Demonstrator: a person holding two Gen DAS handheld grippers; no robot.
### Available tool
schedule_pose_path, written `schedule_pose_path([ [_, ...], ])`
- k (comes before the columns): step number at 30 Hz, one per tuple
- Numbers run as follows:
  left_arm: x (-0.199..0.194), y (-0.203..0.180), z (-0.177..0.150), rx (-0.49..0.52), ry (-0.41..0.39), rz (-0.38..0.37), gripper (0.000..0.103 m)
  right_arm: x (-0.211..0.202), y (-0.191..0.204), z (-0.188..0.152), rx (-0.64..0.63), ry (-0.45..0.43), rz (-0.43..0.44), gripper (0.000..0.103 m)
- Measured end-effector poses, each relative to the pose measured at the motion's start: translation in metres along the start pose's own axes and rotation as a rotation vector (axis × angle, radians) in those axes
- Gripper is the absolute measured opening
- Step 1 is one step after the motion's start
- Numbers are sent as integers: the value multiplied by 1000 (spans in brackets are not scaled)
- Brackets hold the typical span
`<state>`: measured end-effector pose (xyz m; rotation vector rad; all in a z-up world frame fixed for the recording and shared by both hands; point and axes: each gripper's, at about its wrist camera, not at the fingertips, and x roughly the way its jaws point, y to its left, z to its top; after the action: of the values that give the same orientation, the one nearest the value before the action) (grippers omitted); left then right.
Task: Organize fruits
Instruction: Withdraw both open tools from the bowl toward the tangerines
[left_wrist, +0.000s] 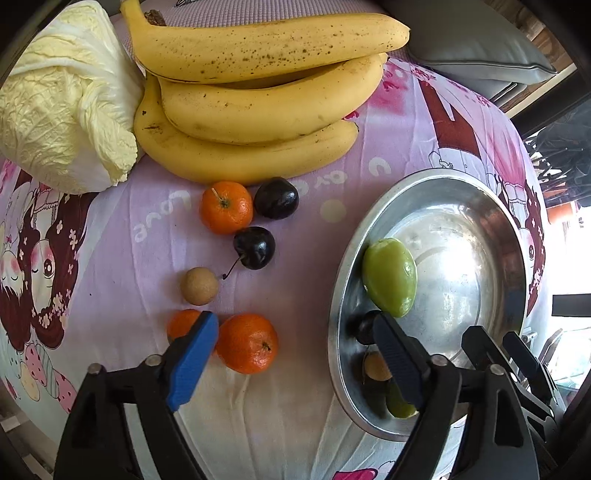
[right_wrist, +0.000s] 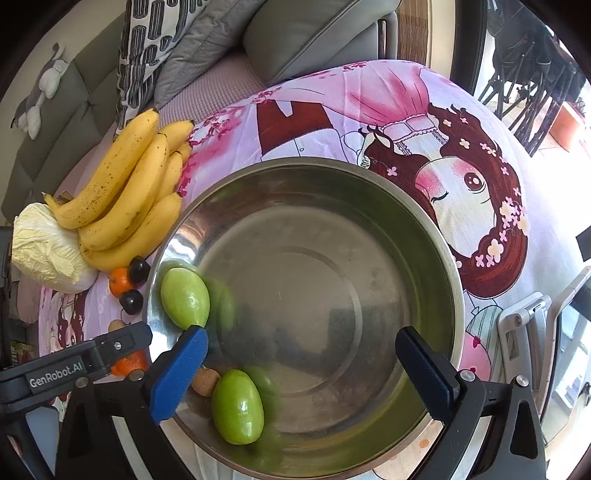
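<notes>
Underneath, a pink cartoon-print cloth (right_wrist: 424, 122), grey sofa cushions (right_wrist: 306, 33) behind

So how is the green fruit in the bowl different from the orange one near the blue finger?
The green fruit is egg-shaped and smooth; the orange fruit is round with dimpled skin. The green fruit lies inside the metal bowl, leaning on its wall; the orange fruit sits outside on the pink cloth. The green one looks a bit longer. Neither is held: both grippers are open.
</notes>
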<state>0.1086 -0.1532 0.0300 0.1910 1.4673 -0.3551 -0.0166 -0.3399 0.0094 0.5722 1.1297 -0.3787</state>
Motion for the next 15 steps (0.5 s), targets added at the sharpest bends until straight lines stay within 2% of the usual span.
schedule_pose_path([
  [7,-12,28,-10,-44,-42,33,90,1,5,0,-11,10,0,103],
  [15,-28,48,-36,-108,-38,79,90,-2,5,2,-26,20,21,103],
])
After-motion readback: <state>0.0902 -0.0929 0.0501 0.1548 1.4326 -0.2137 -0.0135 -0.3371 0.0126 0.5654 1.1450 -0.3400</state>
